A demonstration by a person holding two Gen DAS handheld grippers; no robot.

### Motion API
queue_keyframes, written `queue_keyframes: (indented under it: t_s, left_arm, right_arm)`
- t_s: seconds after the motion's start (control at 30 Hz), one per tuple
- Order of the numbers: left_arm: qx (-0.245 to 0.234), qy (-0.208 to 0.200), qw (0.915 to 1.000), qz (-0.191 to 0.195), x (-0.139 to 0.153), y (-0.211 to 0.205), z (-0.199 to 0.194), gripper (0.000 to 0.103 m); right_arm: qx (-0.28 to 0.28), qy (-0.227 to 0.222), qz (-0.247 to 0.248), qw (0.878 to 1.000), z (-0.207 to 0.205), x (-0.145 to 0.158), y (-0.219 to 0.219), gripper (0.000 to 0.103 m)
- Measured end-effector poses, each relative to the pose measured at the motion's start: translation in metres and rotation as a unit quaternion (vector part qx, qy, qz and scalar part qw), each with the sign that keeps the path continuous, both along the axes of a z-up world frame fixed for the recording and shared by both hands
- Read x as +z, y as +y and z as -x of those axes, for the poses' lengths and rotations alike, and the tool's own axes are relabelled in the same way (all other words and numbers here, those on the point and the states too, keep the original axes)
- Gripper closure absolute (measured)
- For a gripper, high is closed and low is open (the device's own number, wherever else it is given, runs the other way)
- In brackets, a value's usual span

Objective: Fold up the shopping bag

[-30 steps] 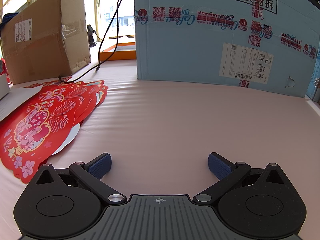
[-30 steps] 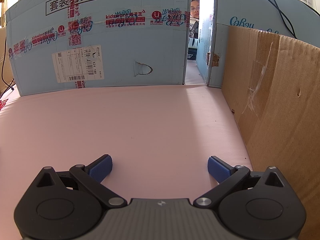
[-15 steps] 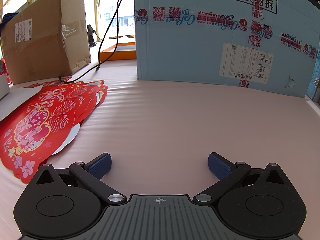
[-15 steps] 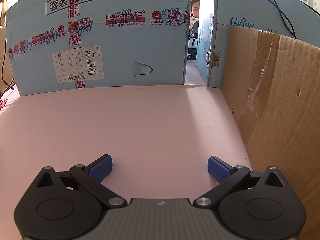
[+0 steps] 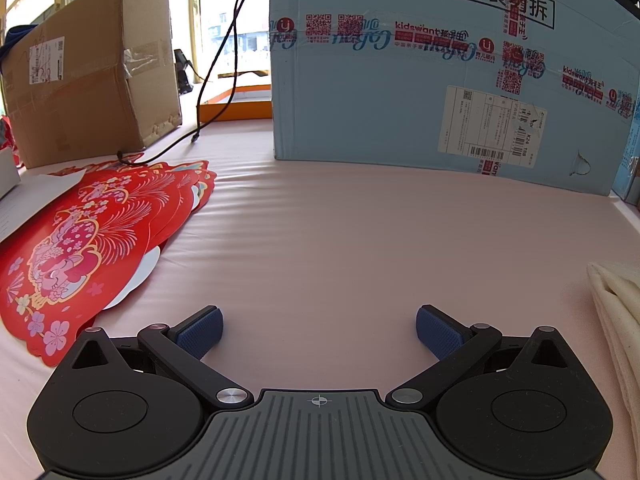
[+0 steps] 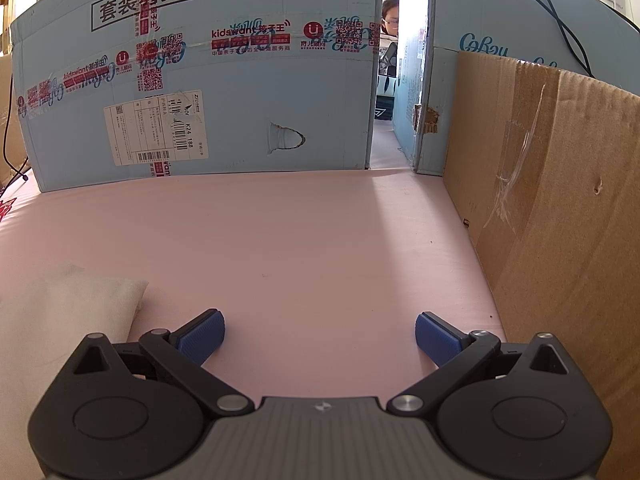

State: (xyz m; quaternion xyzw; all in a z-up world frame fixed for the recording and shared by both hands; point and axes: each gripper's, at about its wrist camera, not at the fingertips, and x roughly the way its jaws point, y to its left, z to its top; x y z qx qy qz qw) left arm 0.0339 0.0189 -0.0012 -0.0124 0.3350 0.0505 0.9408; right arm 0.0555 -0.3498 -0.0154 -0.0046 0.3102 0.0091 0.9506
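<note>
Shopping bag: cream cloth bag [image 6: 60, 320] lying flat on the pink bench [image 6: 300, 248]; it sits at the left edge of the right wrist view and at the right edge of the left wrist view [image 5: 618, 320], so between the two tongs.
Left tongs [image 5: 319, 330]: spread wide, blue pads apart, nothing between them, low over bare bench; the bag lies off to their right, apart from the pads.
Right tongs [image 6: 319, 334]: spread wide and empty; the bag's corner lies just beside the left pad, contact cannot be told.
Left side: red paper cutouts [image 5: 80, 240] fanned on the bench, brown cardboard box [image 5: 92, 76] behind them, black cable [image 5: 216, 64] trailing down.
Back: pale blue carton [image 5: 440, 80] standing upright with shipping label.
Right side: brown cardboard wall [image 6: 560, 200] along the bench edge.
</note>
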Motion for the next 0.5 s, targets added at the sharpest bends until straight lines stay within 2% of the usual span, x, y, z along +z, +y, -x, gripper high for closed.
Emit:
queue_keyframes:
  t_s: [0.5]
  left_arm:
    - [0.001, -0.001, 1.0000, 0.003, 0.0000, 0.0019, -0.0002, 0.000]
  right_arm:
    - [0.000, 0.000, 0.000, 1.000, 0.0004, -0.0005, 0.0001, 0.000]
